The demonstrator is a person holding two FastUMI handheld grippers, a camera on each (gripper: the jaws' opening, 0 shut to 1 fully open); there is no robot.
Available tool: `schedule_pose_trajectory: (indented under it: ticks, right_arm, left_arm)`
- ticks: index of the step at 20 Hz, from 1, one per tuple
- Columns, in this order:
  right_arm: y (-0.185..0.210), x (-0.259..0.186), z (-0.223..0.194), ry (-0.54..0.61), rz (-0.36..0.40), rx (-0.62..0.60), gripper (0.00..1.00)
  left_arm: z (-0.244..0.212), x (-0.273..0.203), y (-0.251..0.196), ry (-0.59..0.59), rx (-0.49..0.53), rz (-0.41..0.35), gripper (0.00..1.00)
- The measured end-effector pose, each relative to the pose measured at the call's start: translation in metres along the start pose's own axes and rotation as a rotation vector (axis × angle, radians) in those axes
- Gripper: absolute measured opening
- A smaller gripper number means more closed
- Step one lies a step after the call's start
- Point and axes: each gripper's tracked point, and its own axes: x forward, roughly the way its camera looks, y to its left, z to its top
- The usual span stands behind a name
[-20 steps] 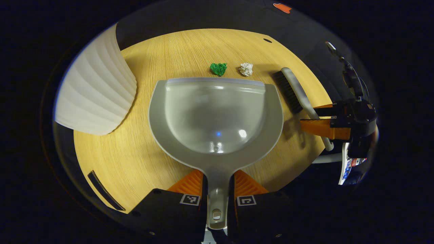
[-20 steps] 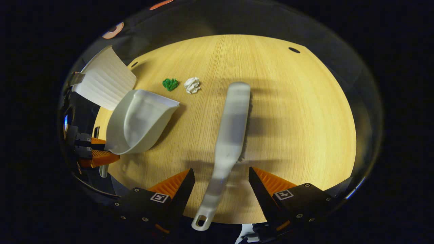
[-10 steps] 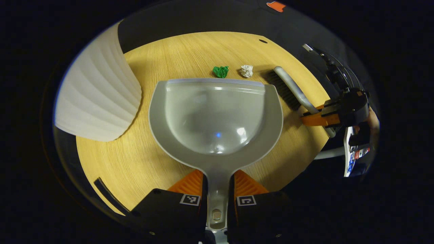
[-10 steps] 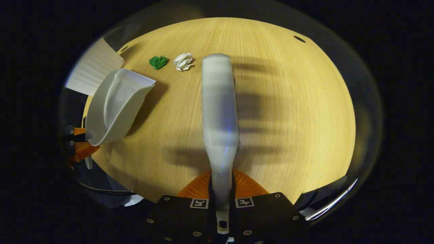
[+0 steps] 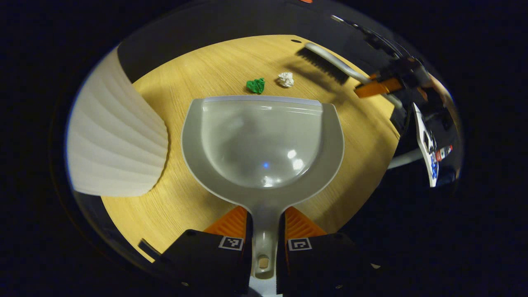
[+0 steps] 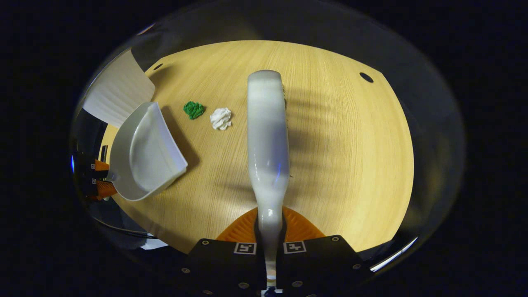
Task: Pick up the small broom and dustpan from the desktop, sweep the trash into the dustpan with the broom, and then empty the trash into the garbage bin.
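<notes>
**Broom lifted and carried past the trash as dustpan waits**

The left gripper (image 5: 264,231) pinches the stem of the grey plastic dustpan (image 5: 264,140) between both fingers, its scoop lying over the round light-wood desktop (image 5: 198,82) with the open lip facing two scraps: a crumpled green paper ball (image 5: 255,86) and a crumpled white paper ball (image 5: 285,79), both just beyond the lip and side by side. A white ribbed garbage bin (image 5: 117,144) stands at the desk's left edge, beside the dustpan.

The right gripper (image 6: 270,239) is pressed together on the handle of the small grey hand broom (image 6: 267,136), which runs straight ahead from its fingers, its dark bristles barely visible along the right edge. A second ago those fingers were spread wide on either side of the broom as it lay on the desk; half a second ago they had closed on it. Since then the broom has moved toward the desk's far side: in the left gripper view it now sits near the far rim, beyond and to the right of the white ball, where earlier it lay at the dustpan's right flank. In the right gripper view the scraps lie left of the broom, between it and the dustpan. The dustpan keeps its place in the left grip throughout.
</notes>
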Motion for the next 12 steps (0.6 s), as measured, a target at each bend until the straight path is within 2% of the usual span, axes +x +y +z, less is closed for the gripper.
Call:
schedule_pose_trajectory:
  ticks: [2,4,7,12]
  right_arm:
    - [-0.01,0.006,0.024,-0.006,-0.028,-0.073,0.09]
    - [-0.012,0.023,0.046,0.01,-0.019,-0.122,0.09]
    - [-0.019,0.054,0.06,0.069,-0.049,-0.203,0.09]
    - [0.015,0.059,0.067,0.089,0.027,-0.334,0.09]
  left_arm:
    - [0.005,0.007,0.009,0.011,0.054,0.003,0.25]
    - [0.014,0.016,0.02,0.02,0.086,0.017,0.25]
    - [0.001,0.012,0.042,0.032,0.121,0.021,0.25]
    - [-0.001,0.016,0.043,0.054,0.157,-0.029,0.25]
